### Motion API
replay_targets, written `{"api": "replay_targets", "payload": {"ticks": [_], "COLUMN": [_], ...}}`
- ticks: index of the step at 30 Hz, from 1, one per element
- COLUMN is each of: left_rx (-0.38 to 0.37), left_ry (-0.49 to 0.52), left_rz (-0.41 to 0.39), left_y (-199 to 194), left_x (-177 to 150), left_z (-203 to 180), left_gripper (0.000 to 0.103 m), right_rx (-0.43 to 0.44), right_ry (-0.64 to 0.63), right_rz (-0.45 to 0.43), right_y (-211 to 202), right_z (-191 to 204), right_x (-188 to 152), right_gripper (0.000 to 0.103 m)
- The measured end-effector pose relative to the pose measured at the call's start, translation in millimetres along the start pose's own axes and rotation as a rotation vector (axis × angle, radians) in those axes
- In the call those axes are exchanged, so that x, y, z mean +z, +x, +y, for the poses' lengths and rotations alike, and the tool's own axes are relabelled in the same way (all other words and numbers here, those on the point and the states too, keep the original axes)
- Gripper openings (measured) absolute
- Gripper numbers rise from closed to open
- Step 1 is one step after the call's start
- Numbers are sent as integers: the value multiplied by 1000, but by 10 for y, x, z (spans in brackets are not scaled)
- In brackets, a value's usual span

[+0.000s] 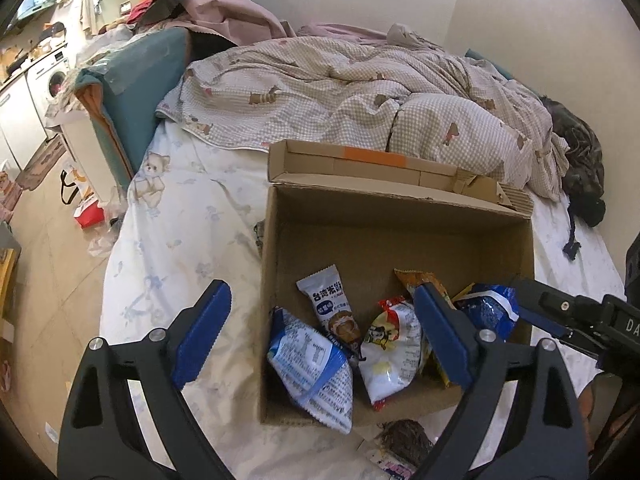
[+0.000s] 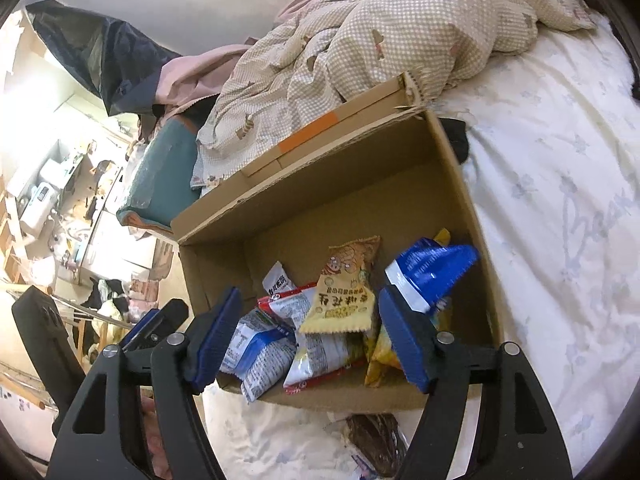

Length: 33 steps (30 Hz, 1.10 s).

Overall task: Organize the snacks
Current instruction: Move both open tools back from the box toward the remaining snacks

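Your left gripper (image 1: pixel 326 340) hangs with its jaws spread wide and nothing between them, poised over the near left corner of the cardboard box (image 1: pixel 280 216). One finger sits outside the left wall, the other over the box's inside. Your right gripper (image 2: pixel 310 340) is also wide and empty, just above the near rim.

The snacks lie in the box's near half: a blue-and-white packet (image 1: pixel 310 364) leaning on the near left wall, a white bar wrapper (image 1: pixel 330 304), a red-and-white bag (image 1: pixel 390 354), a yellow peanut bag (image 2: pixel 346 284) on top of the heap, and a dark blue bag (image 2: pixel 430 272) against the right wall. The far half of the floor is bare cardboard.

One brown snack pack (image 2: pixel 376 442) lies on the bedsheet (image 1: pixel 184 232) just outside the near wall. The rumpled quilt (image 1: pixel 360 92) crowds the rear flap (image 1: pixel 360 164).
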<state>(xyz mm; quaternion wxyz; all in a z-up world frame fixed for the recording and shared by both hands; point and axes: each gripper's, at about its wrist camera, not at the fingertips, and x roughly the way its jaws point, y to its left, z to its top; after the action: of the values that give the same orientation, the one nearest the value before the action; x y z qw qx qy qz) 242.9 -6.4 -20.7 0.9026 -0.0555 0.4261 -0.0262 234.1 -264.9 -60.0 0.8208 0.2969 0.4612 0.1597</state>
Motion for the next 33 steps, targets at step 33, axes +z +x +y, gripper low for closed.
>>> {"api": "replay_targets", "payload": {"ticks": [33], "left_rx": [57], "left_ry": [-71], "left_rz": [134], "left_y": [-578], "left_x": [-971], "left_z": [318], "left_gripper": [91], "right_rx": [-85], "right_ry": [62], "right_rz": [52], "right_y": [-626], "right_z": [-252], "right_x": [-877], "right_gripper": [75]}}
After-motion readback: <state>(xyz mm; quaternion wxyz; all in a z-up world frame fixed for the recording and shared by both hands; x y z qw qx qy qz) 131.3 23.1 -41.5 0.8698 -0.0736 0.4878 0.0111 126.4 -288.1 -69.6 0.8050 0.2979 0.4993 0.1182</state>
